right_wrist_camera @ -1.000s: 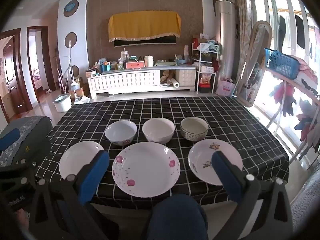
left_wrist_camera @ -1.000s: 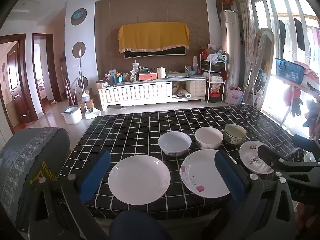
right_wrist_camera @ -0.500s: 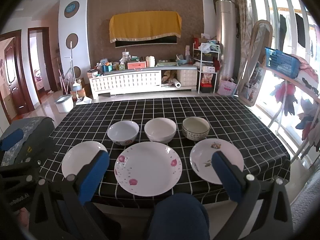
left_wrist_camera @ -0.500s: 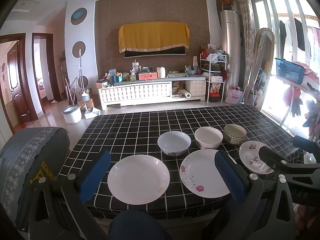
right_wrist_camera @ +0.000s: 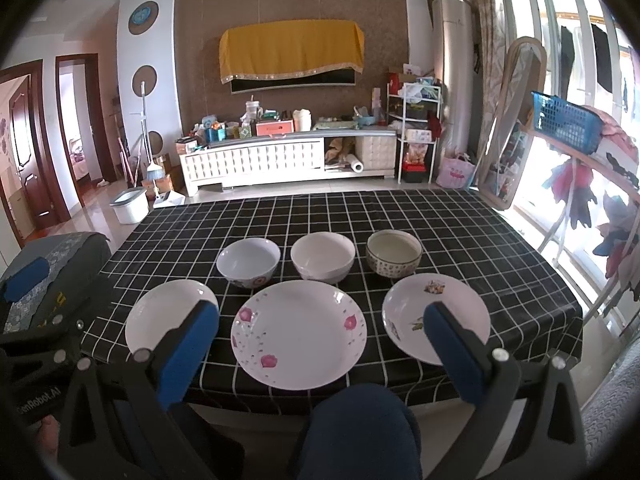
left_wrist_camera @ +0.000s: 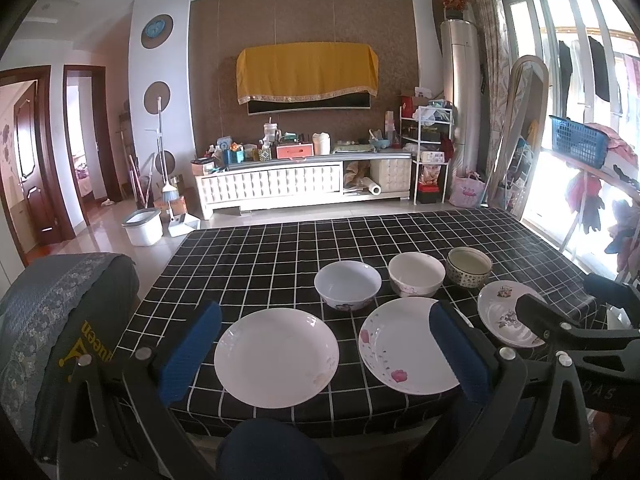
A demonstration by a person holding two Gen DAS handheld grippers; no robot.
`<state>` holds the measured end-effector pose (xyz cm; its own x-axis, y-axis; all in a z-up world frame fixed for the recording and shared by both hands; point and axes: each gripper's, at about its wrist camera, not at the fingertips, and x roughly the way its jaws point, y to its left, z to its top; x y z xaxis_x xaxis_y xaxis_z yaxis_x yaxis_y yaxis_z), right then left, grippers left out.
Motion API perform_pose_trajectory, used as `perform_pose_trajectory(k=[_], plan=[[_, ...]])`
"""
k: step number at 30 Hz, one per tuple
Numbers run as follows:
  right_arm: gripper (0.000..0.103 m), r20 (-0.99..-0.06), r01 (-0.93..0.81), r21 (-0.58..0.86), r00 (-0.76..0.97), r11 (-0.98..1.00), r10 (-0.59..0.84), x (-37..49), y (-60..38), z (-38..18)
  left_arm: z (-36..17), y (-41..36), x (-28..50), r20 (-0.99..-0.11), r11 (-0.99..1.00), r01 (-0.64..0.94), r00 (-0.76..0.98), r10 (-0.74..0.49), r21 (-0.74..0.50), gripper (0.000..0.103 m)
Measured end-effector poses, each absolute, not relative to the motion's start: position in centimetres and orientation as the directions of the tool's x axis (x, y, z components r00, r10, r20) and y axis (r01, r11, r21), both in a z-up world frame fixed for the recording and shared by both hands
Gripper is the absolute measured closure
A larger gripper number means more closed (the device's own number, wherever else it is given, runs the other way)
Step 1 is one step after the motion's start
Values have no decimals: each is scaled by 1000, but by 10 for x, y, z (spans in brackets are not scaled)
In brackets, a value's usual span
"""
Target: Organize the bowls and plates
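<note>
Three plates line the near edge of a black checked table (right_wrist_camera: 460, 216): a plain white plate (left_wrist_camera: 276, 356) (right_wrist_camera: 168, 320) at left, a large pink-flowered plate (left_wrist_camera: 404, 344) (right_wrist_camera: 298, 334) in the middle, a smaller patterned plate (left_wrist_camera: 504, 314) (right_wrist_camera: 436, 312) at right. Behind them stand a white bowl with a patterned base (right_wrist_camera: 248, 261), a cream bowl (right_wrist_camera: 322, 257) and a speckled bowl (right_wrist_camera: 393, 253). My left gripper (left_wrist_camera: 324, 350) hangs open before the white plate. My right gripper (right_wrist_camera: 320, 346) hangs open before the flowered plate. Both are empty and short of the table.
A grey cushioned chair (left_wrist_camera: 48, 320) stands left of the table. A person's blue-clad knee (right_wrist_camera: 360, 432) sits under the near edge. Beyond the table are a white TV cabinet (left_wrist_camera: 280, 186), a mop bucket (left_wrist_camera: 142, 226) and a drying rack with clothes (right_wrist_camera: 592, 168) at the right.
Both grippers have stayed open; the right one drifted slightly, shifting the plates a little right in its view. The left view is nearly unchanged.
</note>
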<state>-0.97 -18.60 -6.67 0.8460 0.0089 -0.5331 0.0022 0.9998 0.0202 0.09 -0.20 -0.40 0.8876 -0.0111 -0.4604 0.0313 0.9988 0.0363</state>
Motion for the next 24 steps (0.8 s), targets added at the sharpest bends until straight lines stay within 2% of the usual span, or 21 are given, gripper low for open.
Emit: perform_pose_trajectory(k=[24], plan=[[0,-536,9,23,844,1000,5,-10,-188,-67,-5,-8,0,-463,998,41,886,-17,42,0]])
